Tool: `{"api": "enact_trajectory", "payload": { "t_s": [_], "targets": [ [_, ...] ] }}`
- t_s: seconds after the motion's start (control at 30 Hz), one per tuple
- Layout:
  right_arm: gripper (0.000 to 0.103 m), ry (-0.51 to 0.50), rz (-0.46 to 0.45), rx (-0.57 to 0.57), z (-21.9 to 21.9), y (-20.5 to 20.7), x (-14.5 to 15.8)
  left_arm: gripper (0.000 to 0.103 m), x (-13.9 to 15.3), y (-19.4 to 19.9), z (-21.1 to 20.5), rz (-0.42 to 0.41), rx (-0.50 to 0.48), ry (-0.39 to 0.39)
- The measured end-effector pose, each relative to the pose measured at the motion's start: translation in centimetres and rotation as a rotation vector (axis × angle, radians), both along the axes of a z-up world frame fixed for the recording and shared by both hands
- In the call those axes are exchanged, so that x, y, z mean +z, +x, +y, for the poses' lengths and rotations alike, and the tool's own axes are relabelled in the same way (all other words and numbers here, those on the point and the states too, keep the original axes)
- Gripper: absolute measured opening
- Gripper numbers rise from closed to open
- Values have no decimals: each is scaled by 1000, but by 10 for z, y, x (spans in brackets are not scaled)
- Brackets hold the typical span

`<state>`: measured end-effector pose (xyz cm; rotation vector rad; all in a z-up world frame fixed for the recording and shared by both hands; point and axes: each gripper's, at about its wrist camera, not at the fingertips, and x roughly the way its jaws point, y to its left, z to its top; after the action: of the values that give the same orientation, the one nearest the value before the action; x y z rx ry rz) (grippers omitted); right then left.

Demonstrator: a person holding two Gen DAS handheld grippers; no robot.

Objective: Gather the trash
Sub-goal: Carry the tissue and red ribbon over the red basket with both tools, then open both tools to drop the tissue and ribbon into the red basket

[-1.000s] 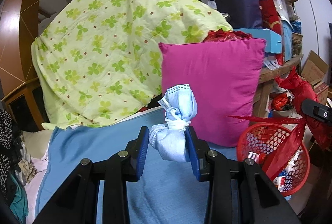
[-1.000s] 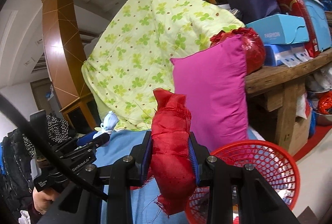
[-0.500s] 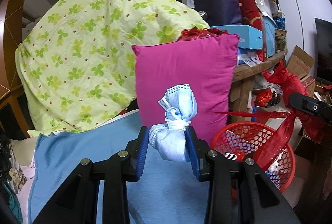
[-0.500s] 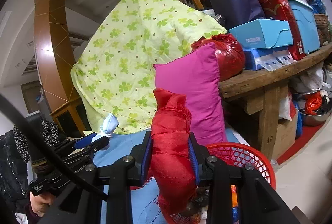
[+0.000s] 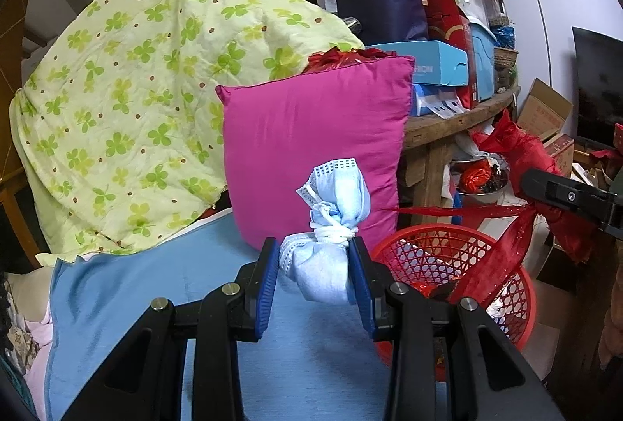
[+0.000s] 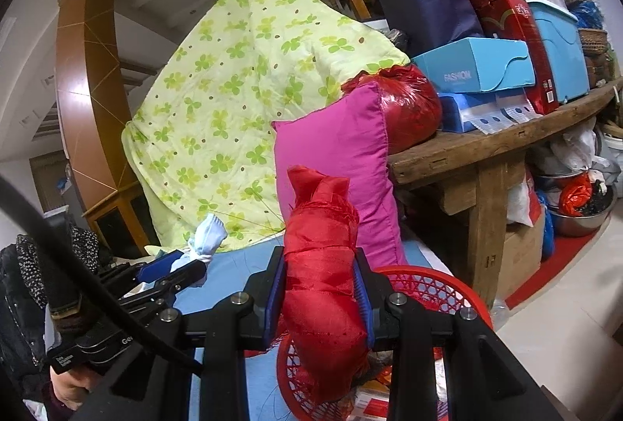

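My left gripper (image 5: 316,275) is shut on a knotted light-blue face mask (image 5: 331,222) and holds it above the blue sheet (image 5: 136,288), left of the red mesh basket (image 5: 432,257). My right gripper (image 6: 319,288) is shut on a wad of red mesh cloth (image 6: 323,265), which hangs over the basket's (image 6: 432,288) near rim. In the left wrist view the right gripper (image 5: 568,195) shows at the right with the red cloth (image 5: 521,152) trailing a strip into the basket. In the right wrist view the left gripper (image 6: 171,271) and mask (image 6: 208,232) show at the left.
A pink pillow (image 5: 311,148) leans behind the basket against a green clover quilt (image 5: 148,82). A wooden table (image 6: 486,148) at the right carries boxes and a red bag (image 6: 409,109). Bowls and cartons sit beneath it. The basket holds several scraps.
Both grippers have shifted right towards the basket, each keeping its hold. The red cloth now hangs lower over the basket.
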<state>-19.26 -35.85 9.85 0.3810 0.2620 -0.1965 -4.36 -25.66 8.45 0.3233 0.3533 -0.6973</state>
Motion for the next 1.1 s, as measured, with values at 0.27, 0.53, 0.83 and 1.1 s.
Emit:
{"api": "enact_trajectory", "payload": {
  "t_s": [0.27,0.53,0.83,1.1],
  "targets": [
    [34,-2,6,-15,-7,-2,0,38,-2,1,-4,16,-25,-5],
    [34,-8,5,-26,-10,-3,2,38,-7,2,-10,32,-49,-2],
    [35,-11,12,-44,-14,-6,1,38,-12,4,-17,85,-110,-26],
    [36,-30,22,-118,-27,-13,-2,38,-19,6,-19,202,-226,-98]
  ]
}}
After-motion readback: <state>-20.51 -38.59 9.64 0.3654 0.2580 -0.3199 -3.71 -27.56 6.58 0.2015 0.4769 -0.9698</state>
